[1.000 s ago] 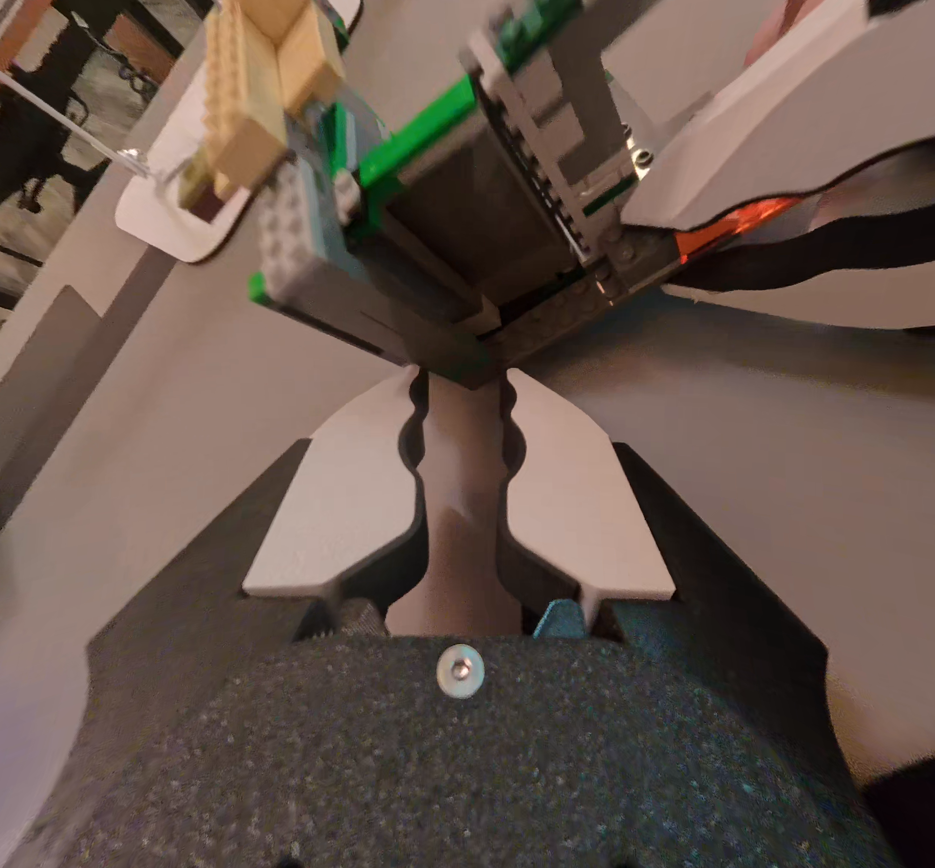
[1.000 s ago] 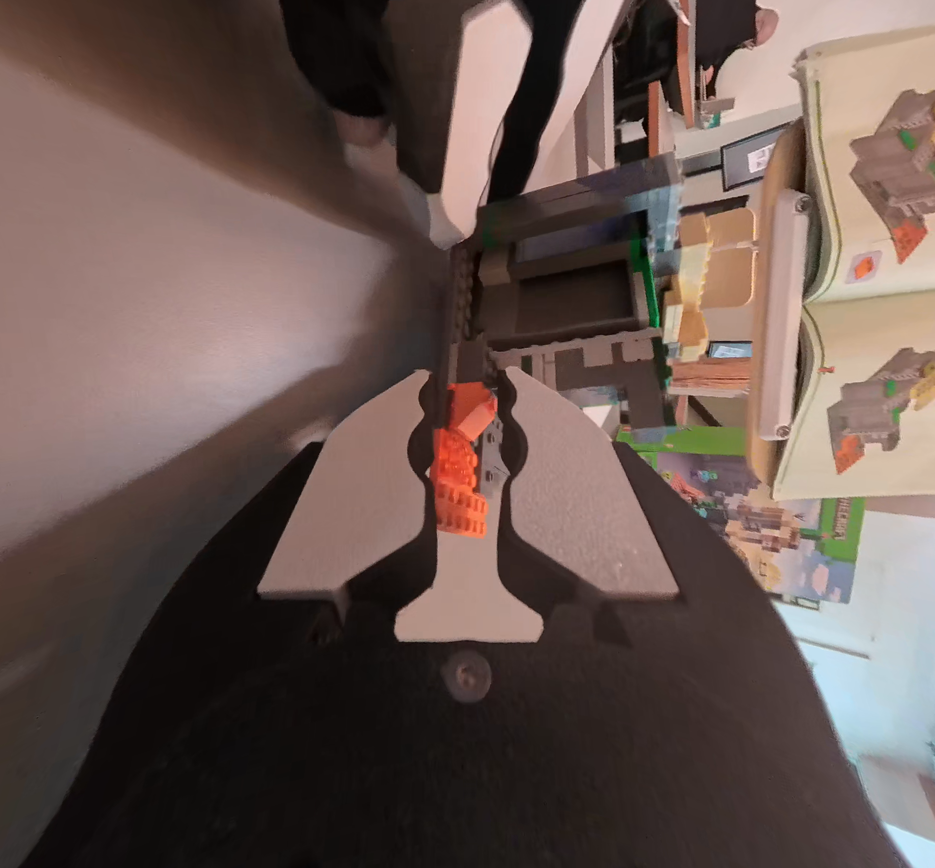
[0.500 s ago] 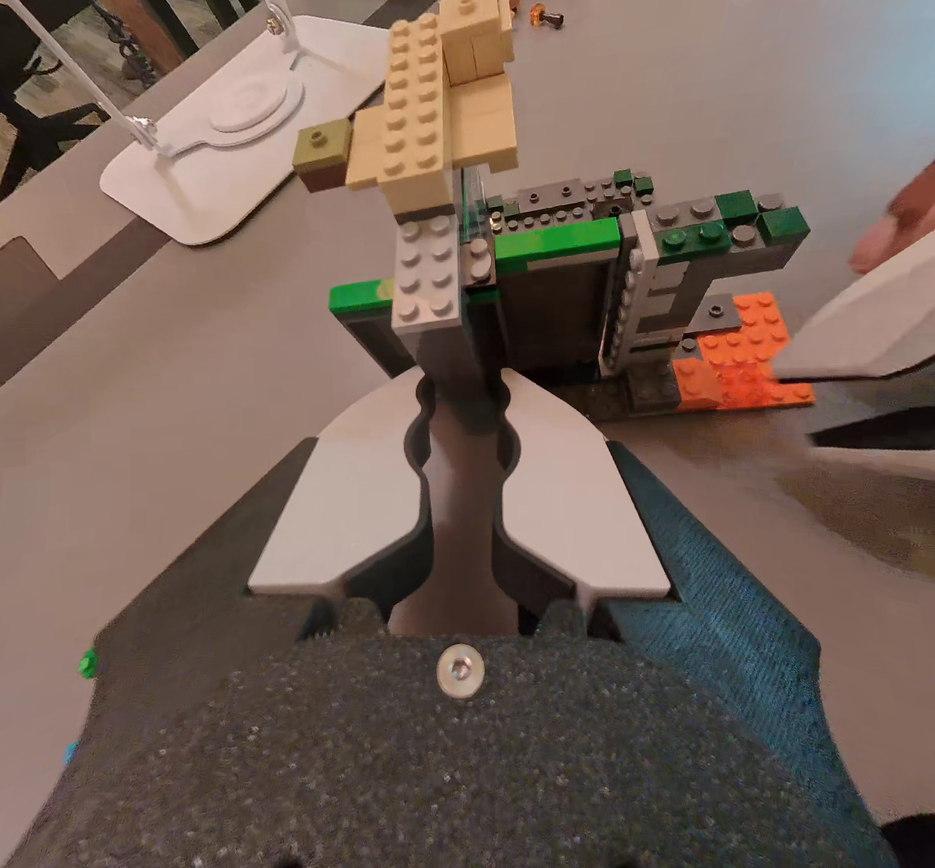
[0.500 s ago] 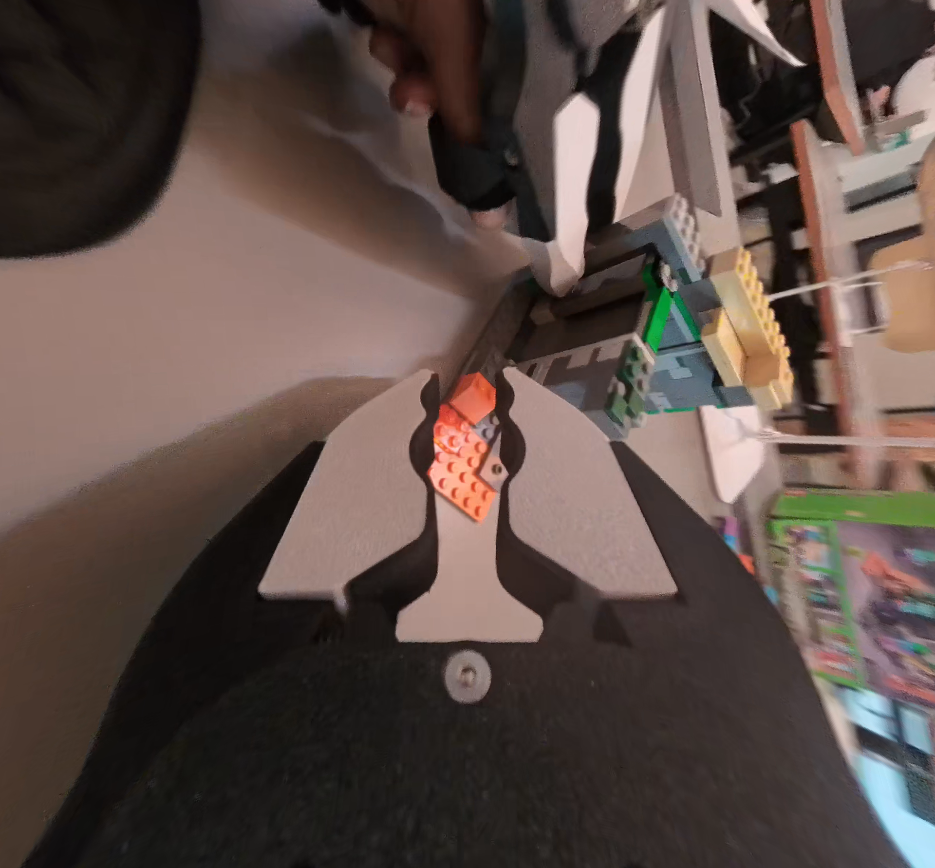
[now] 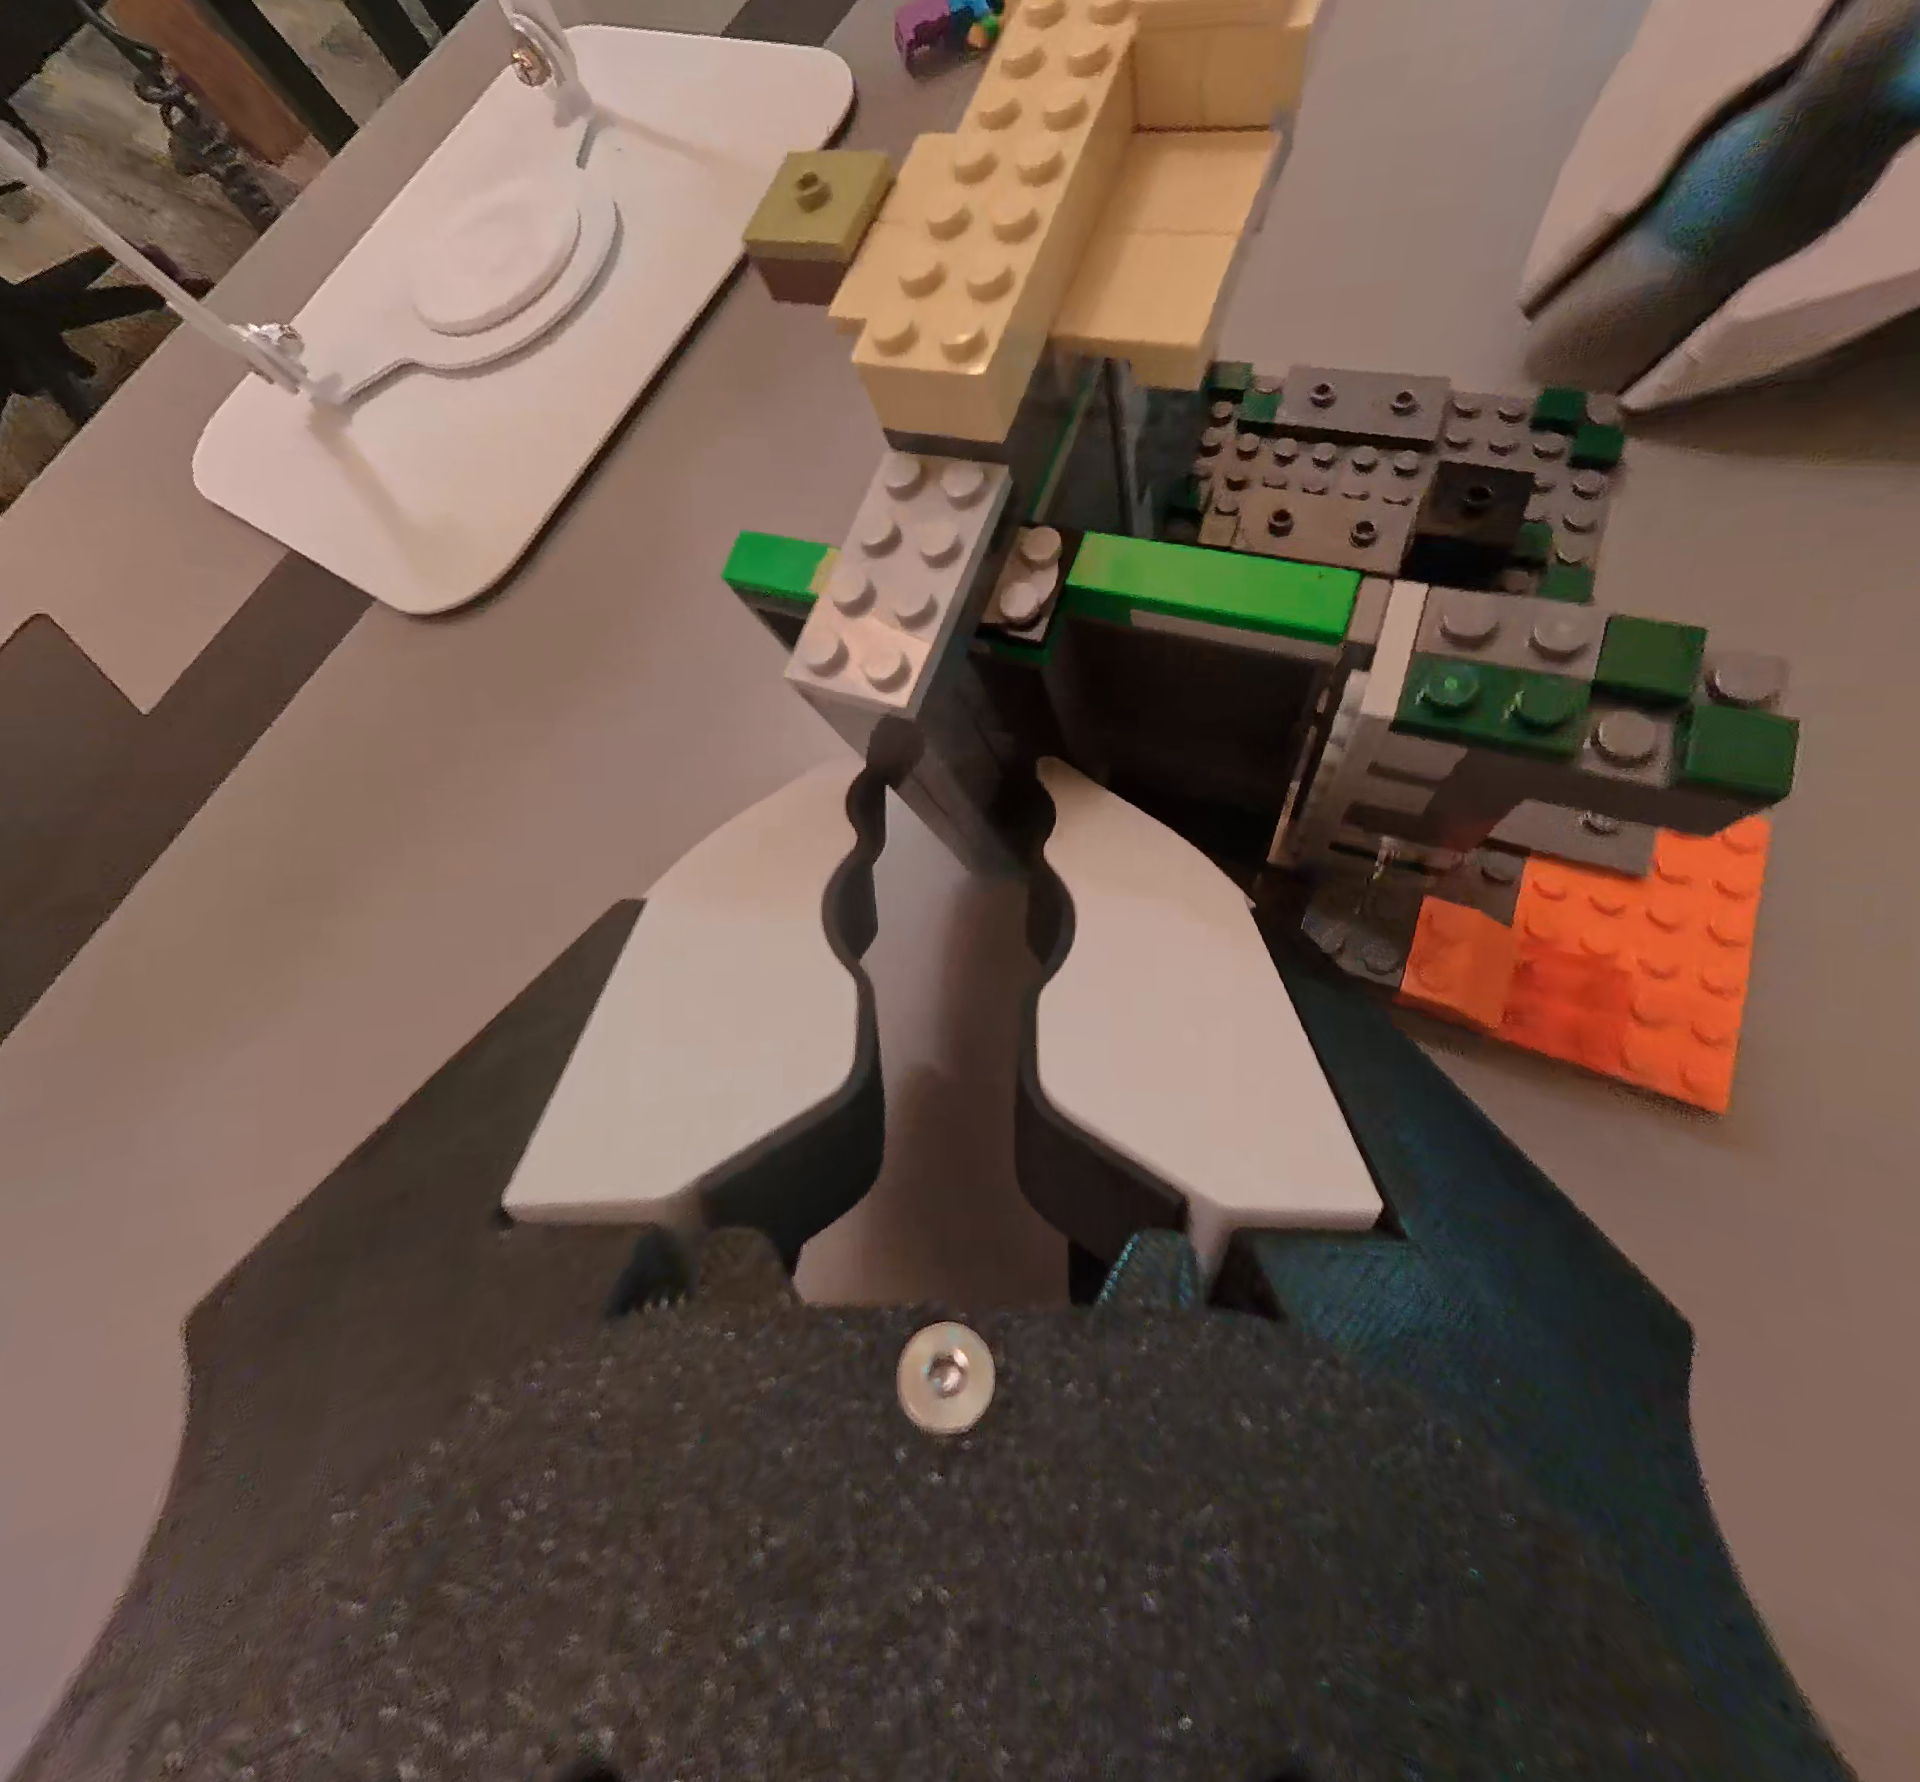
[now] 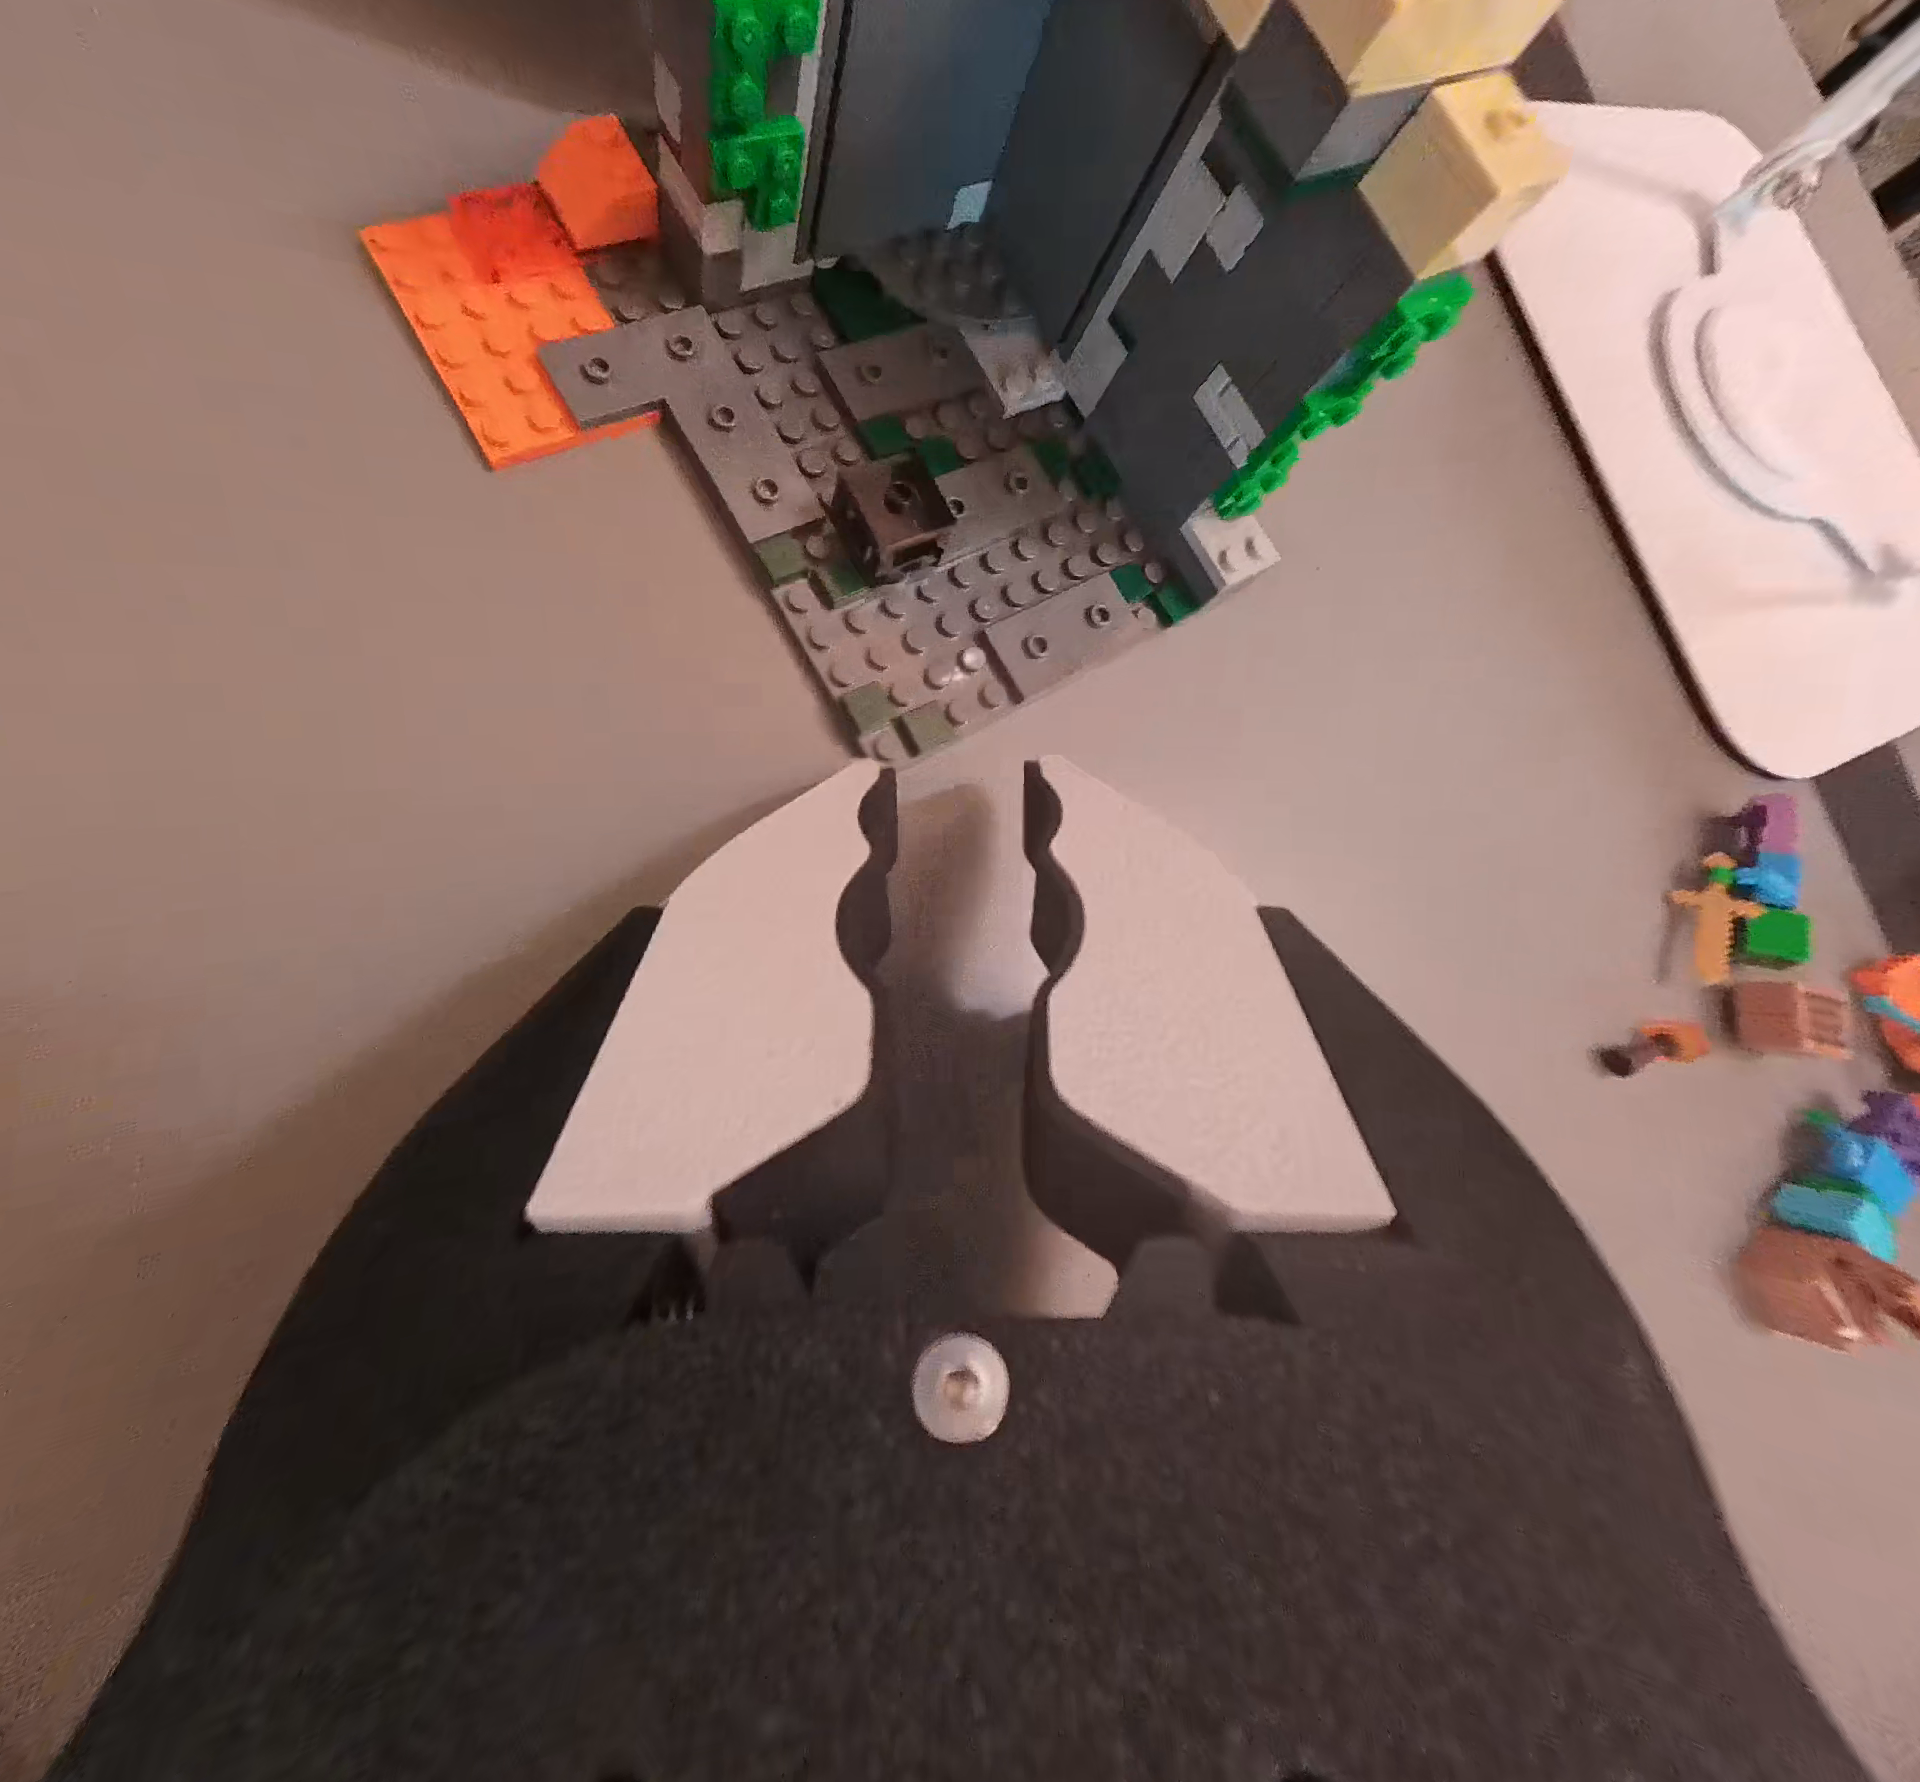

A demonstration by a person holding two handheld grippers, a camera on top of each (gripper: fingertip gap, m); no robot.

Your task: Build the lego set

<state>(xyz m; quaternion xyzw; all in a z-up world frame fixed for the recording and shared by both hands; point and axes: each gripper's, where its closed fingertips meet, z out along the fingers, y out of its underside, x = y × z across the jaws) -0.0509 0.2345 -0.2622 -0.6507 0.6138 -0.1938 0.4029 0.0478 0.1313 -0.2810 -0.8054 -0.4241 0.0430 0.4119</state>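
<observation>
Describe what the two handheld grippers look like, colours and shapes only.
Both match. The left gripper has two flat, pale grey fingers with rounded outer edges and wavy black inner edges. They sit on a wide black body with a rough, grainy surface and one silver screw at its centre. The right gripper is the same. No cables or sleeves show.

Lego build [image 5: 1226, 610] upright on table: grey walls, tan top, orange baseplate corner.

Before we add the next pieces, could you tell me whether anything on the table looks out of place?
Mostly tidy. The loose minifigures and small parts lie scattered and toppled beside the lego build, near the white stand base.
</observation>
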